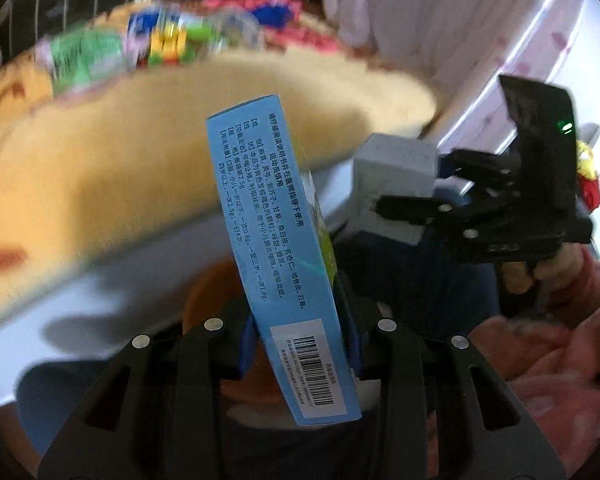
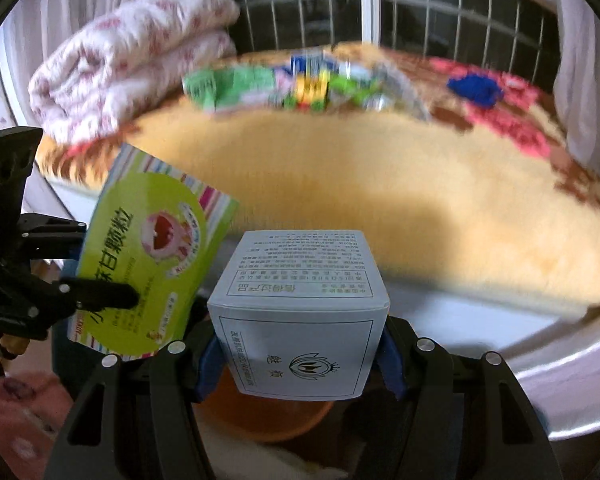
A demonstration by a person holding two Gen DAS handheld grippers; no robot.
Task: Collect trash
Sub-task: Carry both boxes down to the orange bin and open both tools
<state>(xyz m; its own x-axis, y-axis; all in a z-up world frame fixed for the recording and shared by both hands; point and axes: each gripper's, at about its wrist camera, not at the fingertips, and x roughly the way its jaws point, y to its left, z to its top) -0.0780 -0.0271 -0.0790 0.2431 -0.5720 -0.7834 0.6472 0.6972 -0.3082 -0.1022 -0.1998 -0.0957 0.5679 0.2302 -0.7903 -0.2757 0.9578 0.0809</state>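
In the left wrist view, the left gripper [image 1: 300,354] clamps a blue medicine box [image 1: 278,248] by its narrow sides, upright, probably for carrying to the orange bin [image 1: 208,296] below. In the right wrist view, the right gripper [image 2: 300,356] clamps a grey box [image 2: 300,320] over the same bin. Behind lies a bed with a yellow blanket [image 2: 380,200], more wrappers [image 2: 292,88] and a barred window [image 2: 340,8].

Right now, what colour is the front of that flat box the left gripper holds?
Lime green with striped edges, the flat box shows best in the right wrist view.

Yellow blanket [image 2: 380,184], folded floral quilt [image 2: 132,56], barred window [image 2: 420,8], possibly curtains [image 1: 420,12]
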